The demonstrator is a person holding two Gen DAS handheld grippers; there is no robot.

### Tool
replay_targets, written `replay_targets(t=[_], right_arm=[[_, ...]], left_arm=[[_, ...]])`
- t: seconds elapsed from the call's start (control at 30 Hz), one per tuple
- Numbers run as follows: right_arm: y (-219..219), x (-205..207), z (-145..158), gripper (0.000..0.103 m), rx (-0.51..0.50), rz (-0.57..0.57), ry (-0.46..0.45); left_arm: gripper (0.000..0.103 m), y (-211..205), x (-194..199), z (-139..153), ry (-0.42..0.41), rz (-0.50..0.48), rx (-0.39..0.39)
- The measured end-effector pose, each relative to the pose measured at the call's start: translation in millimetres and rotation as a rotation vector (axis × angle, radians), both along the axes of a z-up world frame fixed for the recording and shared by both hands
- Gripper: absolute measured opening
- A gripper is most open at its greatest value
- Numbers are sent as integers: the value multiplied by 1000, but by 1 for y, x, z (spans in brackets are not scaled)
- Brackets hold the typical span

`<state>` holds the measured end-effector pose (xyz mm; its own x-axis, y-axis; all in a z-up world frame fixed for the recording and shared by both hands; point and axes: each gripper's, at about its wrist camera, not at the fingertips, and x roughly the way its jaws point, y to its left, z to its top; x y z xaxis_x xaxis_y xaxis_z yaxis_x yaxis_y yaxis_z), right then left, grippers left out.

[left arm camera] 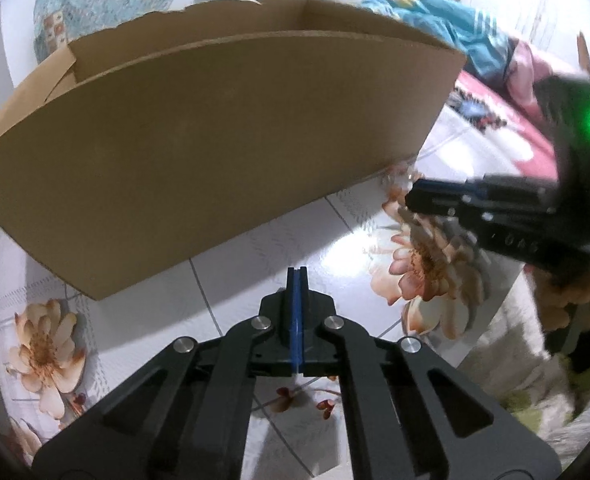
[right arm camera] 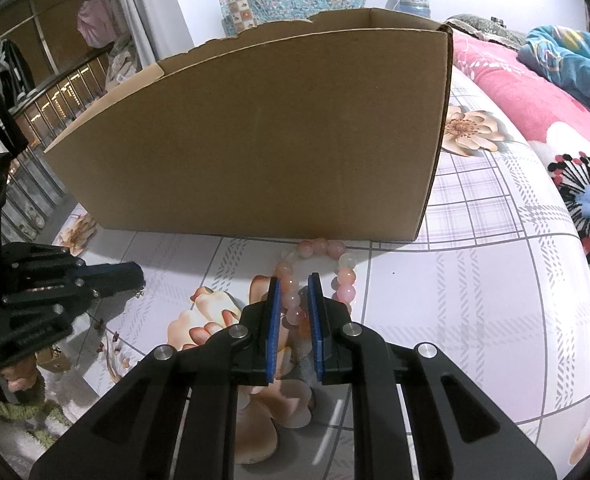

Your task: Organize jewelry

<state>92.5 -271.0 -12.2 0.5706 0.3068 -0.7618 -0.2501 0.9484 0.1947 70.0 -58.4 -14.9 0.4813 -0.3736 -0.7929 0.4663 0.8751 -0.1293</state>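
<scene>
A bracelet of pink and peach beads lies on the flowered sheet just in front of a large open cardboard box. My right gripper reaches down onto its near side, and its blue pads are shut on a few of the beads. In the left wrist view my left gripper hovers before the box with its blue pads pressed together and nothing visible between them. From the right wrist it shows as a shut gripper at the left. The right gripper comes in from the right.
The bed sheet is white with grey checks and peach flowers. A pink blanket and blue cloth lie to the right. A small gold-coloured item sits below the left gripper. A person's hand holds the right gripper.
</scene>
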Motion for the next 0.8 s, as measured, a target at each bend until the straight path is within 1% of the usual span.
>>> replay_targets(t=[0.03,0.13,0.37,0.57,0.63,0.8], right_arm=[[0,0,0,14,1,0,0],[0,0,0,14,2,0,-1],[0,0,0,14,2,0,-1],[3,2,1,16,-9,15,0],[6,3,1,19,-15,24,1],[18,8,2,19,-67,43,-10]], left_arm=[[0,5,0,3,-2,6,-24],[0,13,0,12,-19,20,-60],[0,26,0,30,-50,40,-119],[0,30,-2,37,-75,44,-135],[0,31,-2,39,-83,48,-142],[0,34,-6,43,-98,57,-153]])
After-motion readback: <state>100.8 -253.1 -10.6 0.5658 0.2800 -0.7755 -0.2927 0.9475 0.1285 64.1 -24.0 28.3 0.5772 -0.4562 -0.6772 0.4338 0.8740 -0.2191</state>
